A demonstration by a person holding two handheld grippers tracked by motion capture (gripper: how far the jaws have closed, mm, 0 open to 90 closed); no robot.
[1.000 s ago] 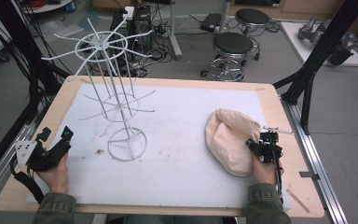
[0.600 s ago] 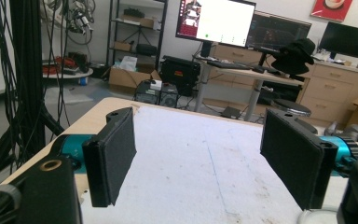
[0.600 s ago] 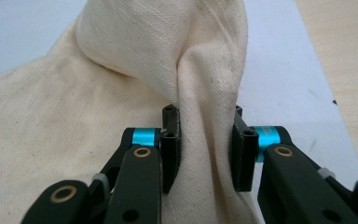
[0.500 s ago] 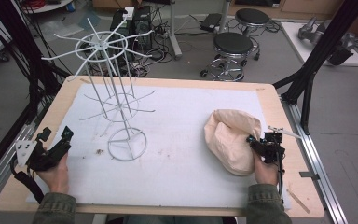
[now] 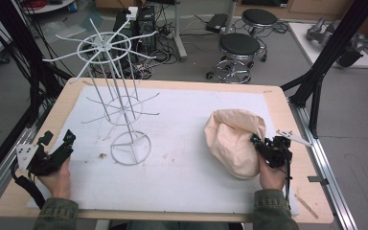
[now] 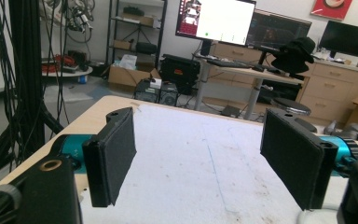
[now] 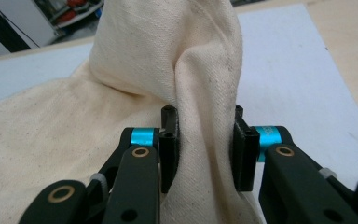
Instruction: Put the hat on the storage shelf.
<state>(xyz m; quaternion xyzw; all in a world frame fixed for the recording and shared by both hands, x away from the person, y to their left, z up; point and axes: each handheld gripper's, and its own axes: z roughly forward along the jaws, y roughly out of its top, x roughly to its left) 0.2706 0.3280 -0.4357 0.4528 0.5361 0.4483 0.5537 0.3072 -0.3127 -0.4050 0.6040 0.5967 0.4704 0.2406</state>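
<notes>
A white wire rack stood on the desk's left half, its arms spreading outward. A bunched cream cloth bag blocked the right. Bare mat lay between them.

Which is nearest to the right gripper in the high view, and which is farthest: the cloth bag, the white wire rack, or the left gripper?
1. Cloth bag: pinched between the jaws of the right gripper, at the table's right.
2. White wire rack: standing left of centre.
3. Left gripper: at the left edge, open and empty.
</notes>
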